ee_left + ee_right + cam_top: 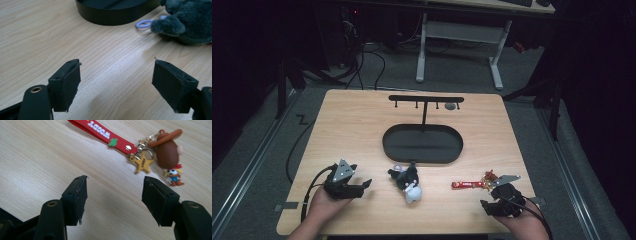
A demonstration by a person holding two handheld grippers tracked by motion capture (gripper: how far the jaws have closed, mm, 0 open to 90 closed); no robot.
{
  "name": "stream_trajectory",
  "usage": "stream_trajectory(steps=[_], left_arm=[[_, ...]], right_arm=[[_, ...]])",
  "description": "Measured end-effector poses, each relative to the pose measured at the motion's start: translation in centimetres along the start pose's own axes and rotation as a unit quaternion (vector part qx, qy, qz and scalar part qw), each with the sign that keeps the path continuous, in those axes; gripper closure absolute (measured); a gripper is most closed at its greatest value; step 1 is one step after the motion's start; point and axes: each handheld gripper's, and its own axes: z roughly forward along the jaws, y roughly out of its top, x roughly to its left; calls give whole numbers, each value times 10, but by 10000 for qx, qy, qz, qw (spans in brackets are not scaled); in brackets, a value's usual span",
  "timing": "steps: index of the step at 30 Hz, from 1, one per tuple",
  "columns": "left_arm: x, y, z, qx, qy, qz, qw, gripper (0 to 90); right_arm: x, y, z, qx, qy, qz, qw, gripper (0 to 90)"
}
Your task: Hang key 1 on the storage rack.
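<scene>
A black and white plush toy (pixel 406 183) with a pale purple ring (pixel 143 24) lies on the wooden table in front of a black oval tray (pixel 422 144); its dark fur (pixel 185 20) lies beyond my left jaws to the right. My left gripper (pixel 362 187) rests at the table's front left, open and empty (pixel 116 82). A red strap keychain (pixel 468 184) with a gold star (pixel 143 163) and a cowboy figure (pixel 168 152) lies at the front right. My right gripper (pixel 492 195) sits just short of it, open and empty (pixel 114 197).
A black T-shaped hanger stand (pixel 426 102) with several pegs rises from the tray's far side. A small grey object (pixel 450 106) hangs near its right end. Cables trail off the table's front corners. A white desk frame (pixel 459 45) stands on the floor beyond.
</scene>
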Motion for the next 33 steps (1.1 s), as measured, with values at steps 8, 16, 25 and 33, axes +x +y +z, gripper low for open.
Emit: stream_trajectory(steps=[8, 16, 25, 33], left_arm=[[-3, 2, 3, -2, -81, 35, 10000, 231], [-5, 5, 5, -10, -133, 110, 9999, 232], [-5, 6, 5, -64, -170, 114, 9998, 233], [-8, 6, 6, -11, -179, 196, 9996, 234]], right_arm=[[-26, 14, -7, 240, 125, 70, 9996, 411], [-41, 24, 1, 454, 213, 143, 9986, 427], [-49, 32, 7, 647, 247, 119, 9975, 462], [-61, 48, 18, 891, 233, 56, 9957, 483]])
